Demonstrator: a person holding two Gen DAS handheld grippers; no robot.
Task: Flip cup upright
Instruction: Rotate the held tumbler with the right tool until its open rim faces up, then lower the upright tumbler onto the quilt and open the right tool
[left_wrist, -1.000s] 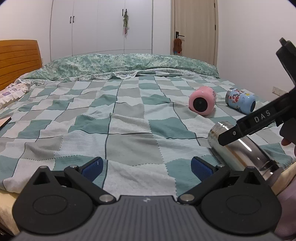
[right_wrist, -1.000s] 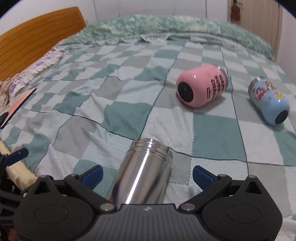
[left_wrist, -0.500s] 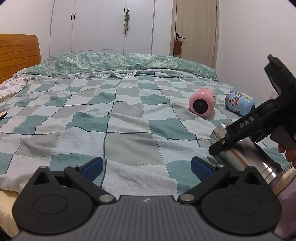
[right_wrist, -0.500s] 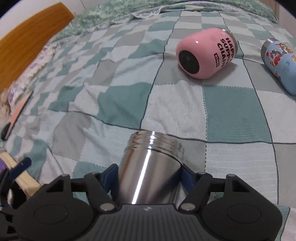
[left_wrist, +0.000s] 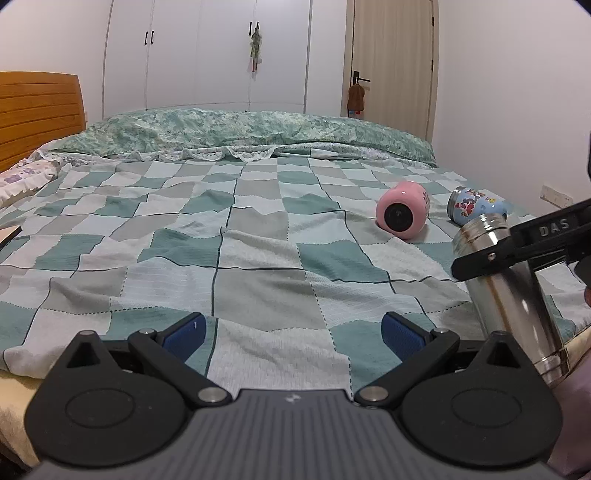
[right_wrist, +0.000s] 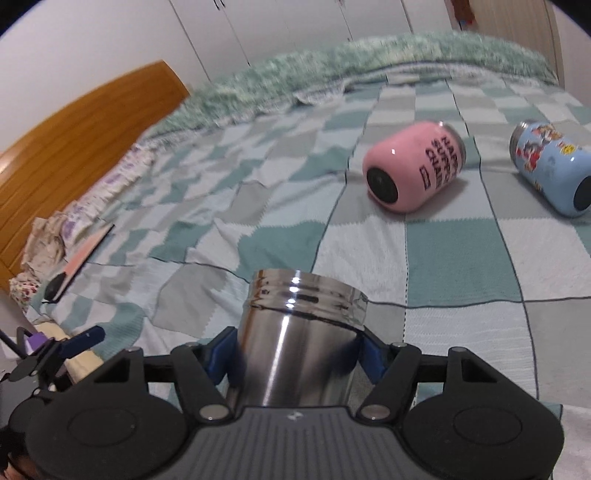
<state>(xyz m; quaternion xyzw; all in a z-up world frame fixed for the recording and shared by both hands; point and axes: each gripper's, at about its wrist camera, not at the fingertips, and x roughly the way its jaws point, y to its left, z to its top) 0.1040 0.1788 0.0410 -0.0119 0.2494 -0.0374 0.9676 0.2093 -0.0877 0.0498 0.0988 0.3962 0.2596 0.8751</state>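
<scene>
A steel cup with a threaded rim is held between the blue pads of my right gripper, which is shut on it. In the left wrist view the steel cup stands tilted, rim up and leaning left, at the bed's near right edge, with the right gripper clamped across its upper part. My left gripper is open and empty, low over the checked bedspread. A pink cup and a blue cartoon cup lie on their sides farther back.
A wooden headboard and pillows are at the left. A dark flat object lies on the bed's left edge. A folded green quilt lies across the far end. Wardrobe and door stand behind.
My right gripper closed on the steel cup, which lay on its side, and has raised its rim end so it now tilts steeply up. The left gripper stayed open.
</scene>
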